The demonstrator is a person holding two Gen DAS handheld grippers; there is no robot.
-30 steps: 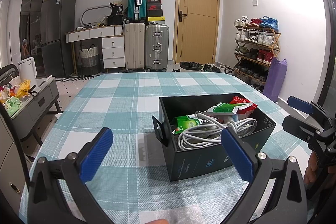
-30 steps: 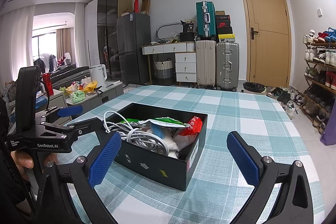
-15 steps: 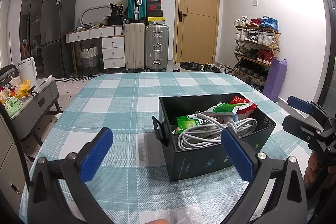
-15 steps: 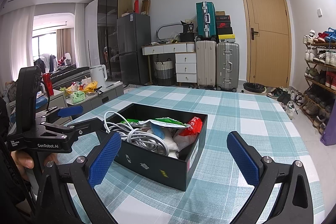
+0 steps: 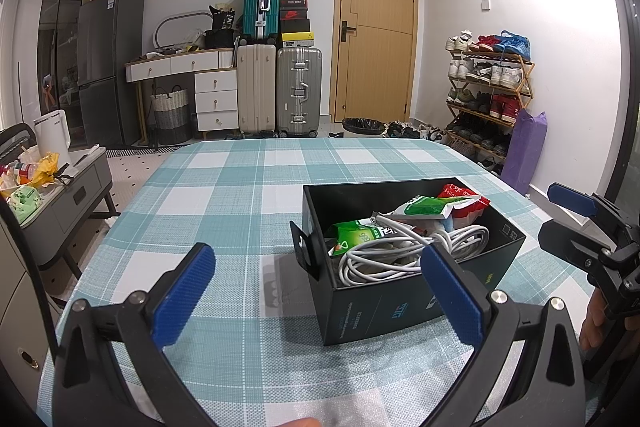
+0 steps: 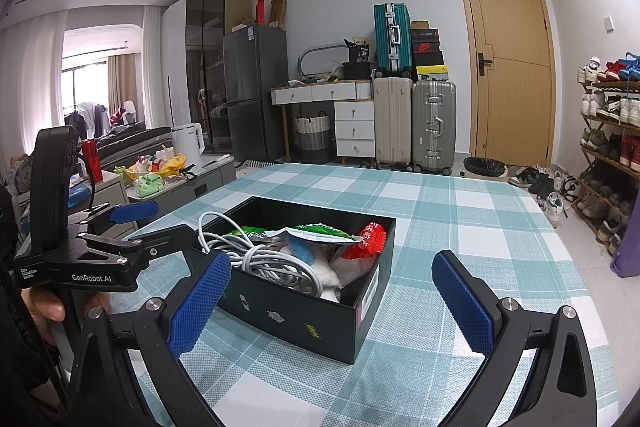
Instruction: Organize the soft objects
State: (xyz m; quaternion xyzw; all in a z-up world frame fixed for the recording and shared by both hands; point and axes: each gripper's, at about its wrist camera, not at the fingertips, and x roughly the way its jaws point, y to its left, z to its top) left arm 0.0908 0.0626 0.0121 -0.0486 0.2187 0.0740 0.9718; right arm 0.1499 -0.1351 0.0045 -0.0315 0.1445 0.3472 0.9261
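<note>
A black open box (image 5: 384,301) (image 6: 304,315) stands on the teal checked tablecloth. It holds a coiled white cable (image 5: 404,253) (image 6: 276,263), green snack packets (image 5: 424,206) (image 6: 316,230), a red packet (image 5: 466,195) (image 6: 370,237) and white soft items (image 6: 326,269). My left gripper (image 5: 320,291) is open and empty, just in front of the box's near left corner. My right gripper (image 6: 328,299) is open and empty, in front of the box's other side. Each gripper shows in the other's view, left (image 6: 132,223) and right (image 5: 576,223).
The tablecloth (image 5: 224,203) covers the table out to its far edge. Beyond it stand suitcases (image 5: 298,91), a white drawer desk (image 5: 216,95), a fridge (image 5: 108,67), a door and a shoe rack (image 5: 488,95). A grey side cabinet (image 5: 52,199) with bags stands at the left.
</note>
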